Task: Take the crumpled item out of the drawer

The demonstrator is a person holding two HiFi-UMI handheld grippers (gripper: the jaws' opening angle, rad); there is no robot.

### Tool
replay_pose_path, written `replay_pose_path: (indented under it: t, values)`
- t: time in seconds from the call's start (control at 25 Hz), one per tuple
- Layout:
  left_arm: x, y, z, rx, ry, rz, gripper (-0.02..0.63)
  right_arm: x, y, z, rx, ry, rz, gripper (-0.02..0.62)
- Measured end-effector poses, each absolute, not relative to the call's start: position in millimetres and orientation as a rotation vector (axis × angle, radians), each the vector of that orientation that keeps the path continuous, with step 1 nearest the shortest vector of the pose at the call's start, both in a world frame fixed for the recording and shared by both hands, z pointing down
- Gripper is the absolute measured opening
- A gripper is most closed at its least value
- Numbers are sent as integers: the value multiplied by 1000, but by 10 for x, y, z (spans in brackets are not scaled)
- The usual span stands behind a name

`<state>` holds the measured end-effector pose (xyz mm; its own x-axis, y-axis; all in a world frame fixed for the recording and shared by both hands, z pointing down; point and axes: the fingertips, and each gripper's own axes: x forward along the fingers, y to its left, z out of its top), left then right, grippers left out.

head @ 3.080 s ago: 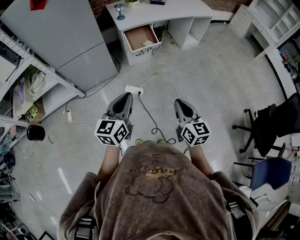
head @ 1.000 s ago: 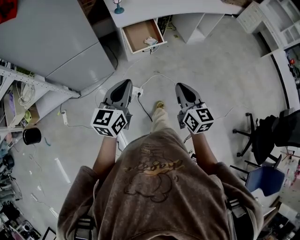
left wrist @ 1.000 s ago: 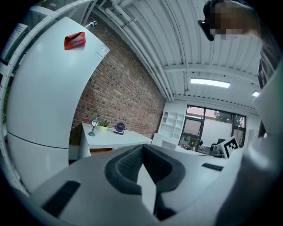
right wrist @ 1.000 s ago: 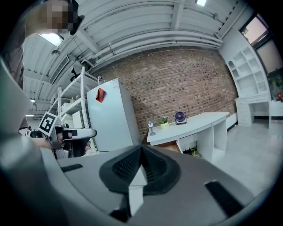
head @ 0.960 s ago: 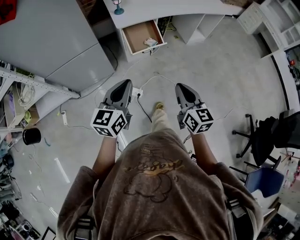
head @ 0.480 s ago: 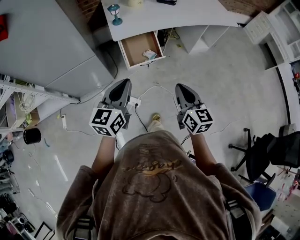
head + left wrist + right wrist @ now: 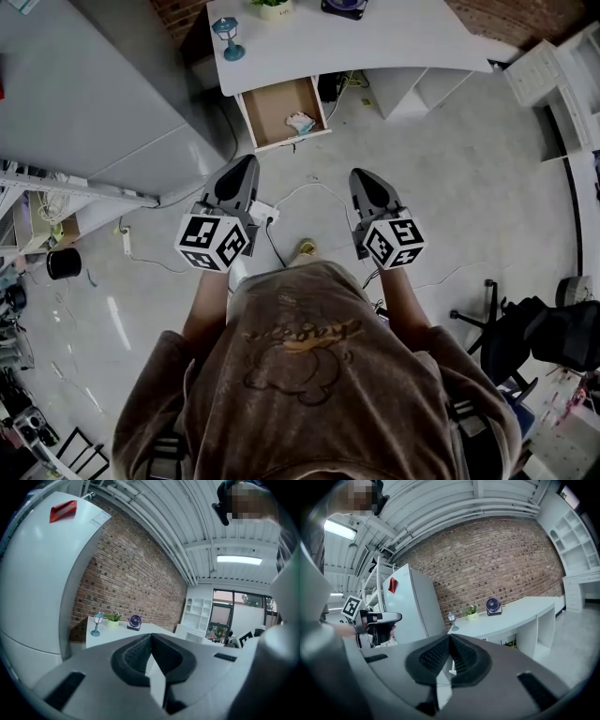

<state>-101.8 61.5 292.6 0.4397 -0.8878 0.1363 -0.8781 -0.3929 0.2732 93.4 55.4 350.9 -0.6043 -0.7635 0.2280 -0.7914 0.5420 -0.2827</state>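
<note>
Head view looks down; 2 gripper views, seemingly level, share the desk (image 7: 394,37).

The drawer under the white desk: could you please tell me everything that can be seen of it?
The drawer stands pulled out from under the white desk, at the desk's left end in the head view. It is a shallow open box with white walls and a white front panel; its bottom looks like brown wood. Most of the bottom is bare. A small, pale crumpled item lies inside, by the right wall and towards the front panel. Nothing else can be seen touching it.
</note>
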Motion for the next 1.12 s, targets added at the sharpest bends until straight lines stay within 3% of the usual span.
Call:
replay_pose_path:
  t: [1.12]
  values:
    - [-752, -534, 3069, 2427, -1463, -14, 8, 1130, -529, 3631, 1395, -2674, 562, -3]
